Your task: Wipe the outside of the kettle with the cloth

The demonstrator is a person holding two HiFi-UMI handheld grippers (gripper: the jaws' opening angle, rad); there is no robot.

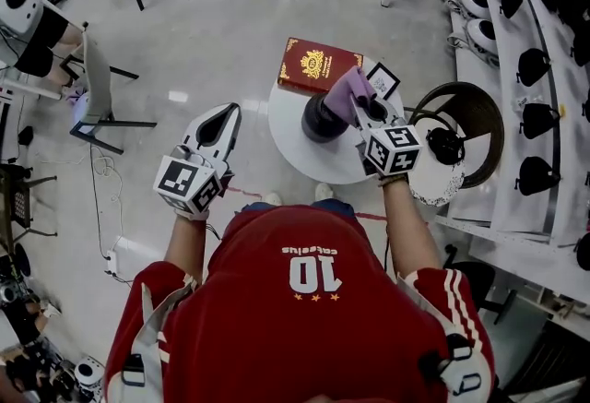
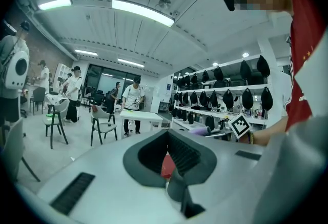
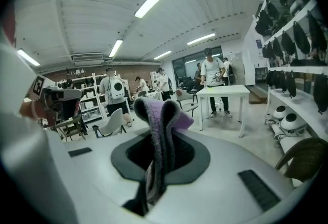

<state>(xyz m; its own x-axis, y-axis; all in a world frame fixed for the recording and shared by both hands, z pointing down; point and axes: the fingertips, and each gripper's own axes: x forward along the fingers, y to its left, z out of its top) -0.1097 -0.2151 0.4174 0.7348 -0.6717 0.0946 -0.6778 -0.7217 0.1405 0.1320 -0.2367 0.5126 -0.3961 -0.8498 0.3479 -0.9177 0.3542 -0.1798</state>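
- The kettle (image 1: 323,122), black, stands about mid-table (image 1: 293,138), a little nearer the left edge than the right.
- The right gripper (image 1: 362,107) is clenched on the cloth (image 1: 348,91).
- Its own view shows the purple cloth (image 3: 162,118) pinched between the jaws. The cloth runs up out of their tip and folds over there.
- From the head view the cloth sits at the kettle's far-right side, over its top rim. Whether it presses on the kettle or hangs just above cannot be told.
- The right gripper reaches in from the table's near-right edge, with its marker cube (image 1: 392,150) over that edge.
- The left gripper (image 1: 225,112) hangs off the table's left edge, over the floor and well apart from the kettle.
- Its jaws are closed tip to tip and grasp nothing. In its own view only a bit of red shows through the gap behind the pads.
- A red book (image 1: 318,66) lies at the far edge, with its far corners overhanging the rim.
- A small card (image 1: 383,78) with a square marker rests at the far-right edge, just beyond the cloth.
- A brown chair (image 1: 479,115) stands beside the table's right edge.
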